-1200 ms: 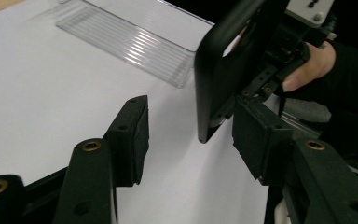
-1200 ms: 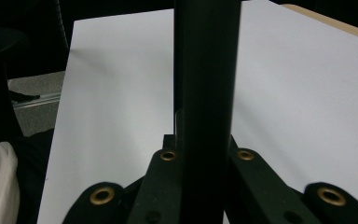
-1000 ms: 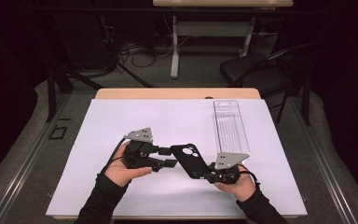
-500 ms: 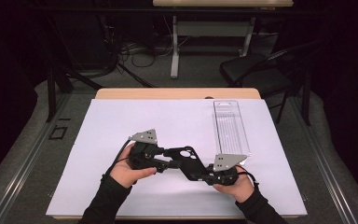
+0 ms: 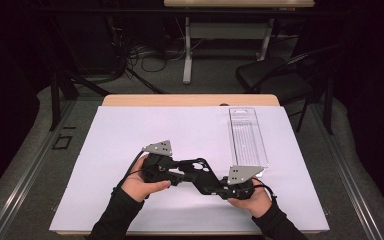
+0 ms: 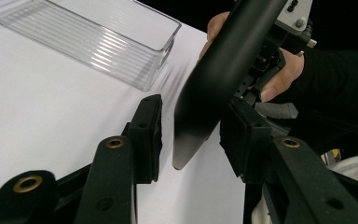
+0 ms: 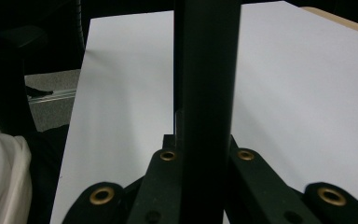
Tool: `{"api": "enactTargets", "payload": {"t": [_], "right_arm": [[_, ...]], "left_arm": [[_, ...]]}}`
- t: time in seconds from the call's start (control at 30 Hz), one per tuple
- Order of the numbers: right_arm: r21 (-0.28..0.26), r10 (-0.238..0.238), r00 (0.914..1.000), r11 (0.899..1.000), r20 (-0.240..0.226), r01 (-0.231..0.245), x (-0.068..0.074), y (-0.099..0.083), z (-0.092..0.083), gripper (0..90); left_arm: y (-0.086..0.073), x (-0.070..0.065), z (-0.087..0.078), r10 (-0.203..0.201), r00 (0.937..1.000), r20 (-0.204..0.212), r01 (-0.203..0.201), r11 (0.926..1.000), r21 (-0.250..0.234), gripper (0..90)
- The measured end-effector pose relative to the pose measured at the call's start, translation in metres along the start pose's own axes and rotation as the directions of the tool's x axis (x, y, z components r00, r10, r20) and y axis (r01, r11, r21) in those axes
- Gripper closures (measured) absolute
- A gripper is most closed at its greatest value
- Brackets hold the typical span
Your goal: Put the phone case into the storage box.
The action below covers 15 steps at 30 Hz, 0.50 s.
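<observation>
Wooden desk (image 5: pixel 190 100), nearly all covered by a white sheet (image 5: pixel 130 140) reaching from the far edge to the near edge. On the sheet along the right edge, a long clear ribbed tray (image 5: pixel 247 135), lying lengthwise from far to near, well apart from the left edge.

Close to the near edge, about midway between left and right, a flat black tool (image 5: pixel 200 172) with small holes in its wider part, lifted off the sheet and slanting from the right hand (image 5: pixel 252 200) toward the left hand (image 5: pixel 140 182). Seen in the left gripper view as a smooth dark blade tapering to a rounded tip pointing down at the sheet, just beside the near end of the tray.

Right gripper (image 5: pixel 215 187) clamped on the tool, jaws tight against both sides of the black shaft in the right gripper view. Left gripper (image 5: pixel 180 174) with jaws apart, one pad on each side of the tapered tip, a clear gap showing between the tip and one pad; jaws just been closing, tool between them but not yet pressed. Grey three-cornered plates on top of both, cables trailing back toward the near edge. Dark sleeves over both forearms.
</observation>
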State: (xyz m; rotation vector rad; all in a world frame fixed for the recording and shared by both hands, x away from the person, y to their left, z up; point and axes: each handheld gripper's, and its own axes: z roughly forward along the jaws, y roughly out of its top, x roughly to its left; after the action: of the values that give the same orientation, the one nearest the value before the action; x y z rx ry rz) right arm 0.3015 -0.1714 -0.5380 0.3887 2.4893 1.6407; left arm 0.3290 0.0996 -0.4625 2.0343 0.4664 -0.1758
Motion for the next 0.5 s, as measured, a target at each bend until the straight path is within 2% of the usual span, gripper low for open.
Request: {"api": "enactTargets", "payload": {"t": [0.3,0.5], "right_arm": [[0.003,-0.002,1.0000,1.000,-0.005,0.002,0.0007,-0.0002,0.0010,87.7],[0.003,-0.003,1.0000,1.000,-0.006,0.003,0.0008,-0.0003,0.0015,87.7]], "left_arm": [[-0.0004,-0.0005,0.0024,0.006,0.9996,0.027,-0.006,0.9999,-0.010,64.6],[-0.0007,-0.0001,0.0024,0.009,0.9998,0.019,-0.008,0.9998,-0.016,65.4]]}}
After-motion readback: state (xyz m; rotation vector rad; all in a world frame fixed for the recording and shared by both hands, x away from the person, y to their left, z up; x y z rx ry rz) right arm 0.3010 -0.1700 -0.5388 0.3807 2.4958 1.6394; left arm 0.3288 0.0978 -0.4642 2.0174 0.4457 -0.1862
